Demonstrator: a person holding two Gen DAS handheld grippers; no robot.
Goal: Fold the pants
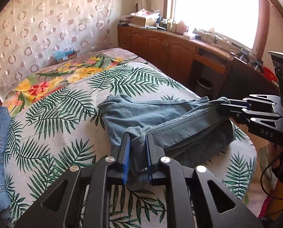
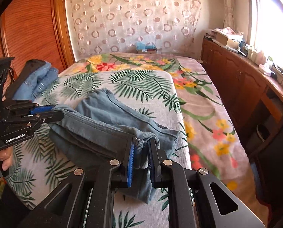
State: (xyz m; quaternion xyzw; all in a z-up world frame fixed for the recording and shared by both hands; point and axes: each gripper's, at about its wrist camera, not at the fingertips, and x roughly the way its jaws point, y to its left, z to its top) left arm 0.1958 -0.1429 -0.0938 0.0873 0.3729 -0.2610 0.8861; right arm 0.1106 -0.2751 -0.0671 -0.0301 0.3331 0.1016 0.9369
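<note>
Toward the bed's point(image 2: 213, 102) left edge a stack of denim point(image 2: 40, 79) lies close to the work, so a wide sweep could drag it. The left gripper point(image 1: 137, 142) is nearly closed, pinching one end of the blue-grey pants' point(image 1: 141, 114) hem; the right gripper point(image 2: 141, 146) is likewise nearly closed on the other end. The pants lie half-folded on the palm-print cover point(image 1: 65, 104), nearer the bed's right edge. Each grip bunches several layers, so a layer may slip and skew the fold.

"DAS", "GenRobot.AI" on tools point(image 1: 265, 133) point(image 2: 15, 137)
</note>
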